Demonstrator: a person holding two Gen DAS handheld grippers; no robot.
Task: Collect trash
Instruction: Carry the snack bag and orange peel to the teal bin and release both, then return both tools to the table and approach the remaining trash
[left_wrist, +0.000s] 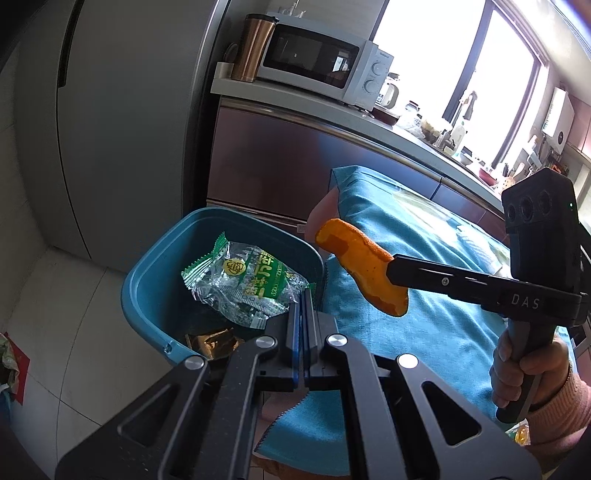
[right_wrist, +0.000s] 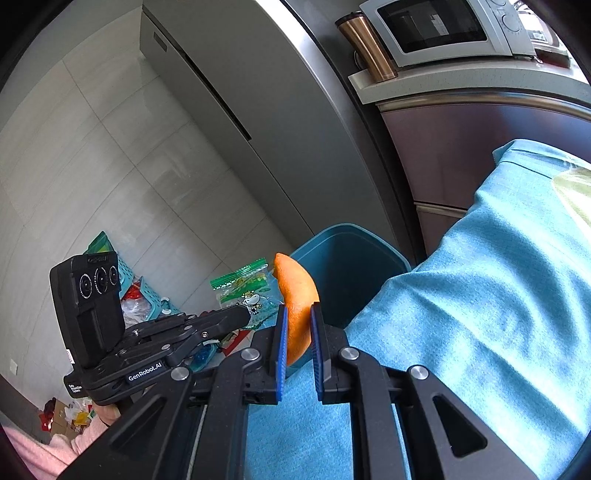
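1. Kitchen floor tiles, a grey fridge (left_wrist: 122, 122) and a counter with a microwave (left_wrist: 321, 62) frame the scene; a teal cloth (right_wrist: 480, 295) covers the table, and a blue bin (left_wrist: 155, 280) stands against its near-left corner.
2. Right gripper (right_wrist: 298, 332): jaws narrow, clamped on an orange peel (right_wrist: 297, 295) that sticks out past its tips, just short of the bin's rim and over the cloth's edge.
3. Left gripper (left_wrist: 303, 306): jaws fully together, pinching the edge of a clear green-printed wrapper (left_wrist: 236, 284) that hangs over the bin's mouth.
4. Doing it well, as I judge it: carry the peel on until it is clearly past the rim and above the opening, then release; letting go early would likely drop it onto the cloth or floor.
5. A golden wrapper (left_wrist: 212, 341) already lies inside the bin.
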